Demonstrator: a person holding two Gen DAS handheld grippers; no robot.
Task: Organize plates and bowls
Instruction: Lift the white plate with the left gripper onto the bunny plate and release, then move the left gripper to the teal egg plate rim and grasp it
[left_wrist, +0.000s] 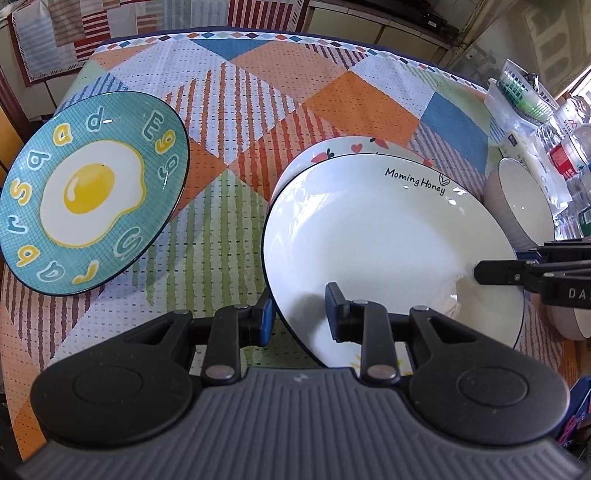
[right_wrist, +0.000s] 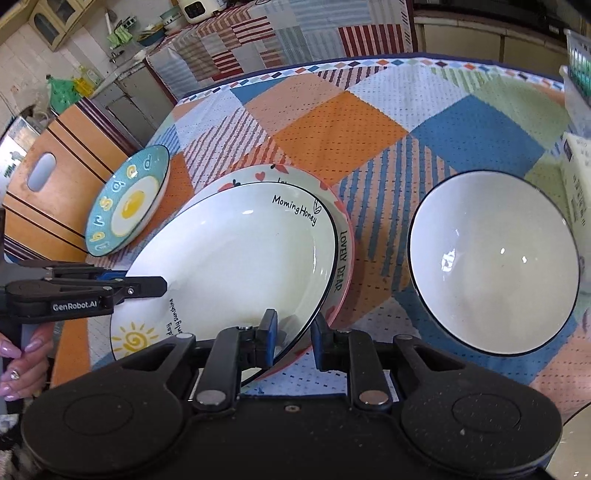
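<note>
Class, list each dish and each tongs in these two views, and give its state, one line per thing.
White plate: stacked on the heart-rimmed plate, empty.
Heart-rimmed plate: underneath, flat on the cloth.
Egg plate: apart at the table edge, empty.
White bowl: upright, empty.
Left tongs: astride the white plate's rim.
Right tongs: astride the opposite rim.

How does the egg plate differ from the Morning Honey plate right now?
The egg plate is teal with a fried-egg print; the Morning Honey plate is white with a thin dark rim. The egg plate lies alone on the tablecloth; the Morning Honey plate sits atop a heart-patterned dish, both grippers at its rim. Both are round and empty.
</note>
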